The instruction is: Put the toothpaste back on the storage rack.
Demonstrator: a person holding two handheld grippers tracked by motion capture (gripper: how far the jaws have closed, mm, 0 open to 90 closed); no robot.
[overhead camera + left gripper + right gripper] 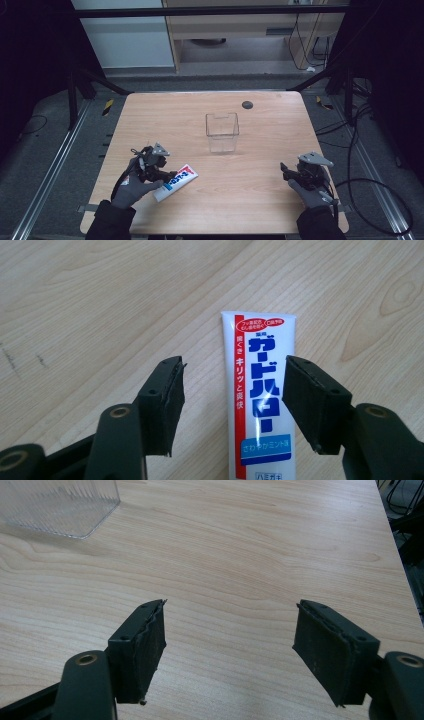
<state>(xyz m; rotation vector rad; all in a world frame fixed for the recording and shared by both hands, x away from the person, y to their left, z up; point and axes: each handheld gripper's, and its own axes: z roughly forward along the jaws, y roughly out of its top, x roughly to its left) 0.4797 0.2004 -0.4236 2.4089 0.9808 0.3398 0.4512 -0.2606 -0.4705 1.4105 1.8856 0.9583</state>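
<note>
On table (250, 190), one toothpaste tube (260, 400), two grippers

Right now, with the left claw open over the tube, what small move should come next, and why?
Probably lower the left claw a little and close it on the tube. The tube lies flat on the table between the open jaws, and the pads do not press on it. The clear box stands empty farther back, perhaps where the tube goes. The right claw is open, holding nothing.

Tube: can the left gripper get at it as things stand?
Probably yes. The left gripper has open jaws either side of the tube, which lies flat on the table, nothing between them.
</note>
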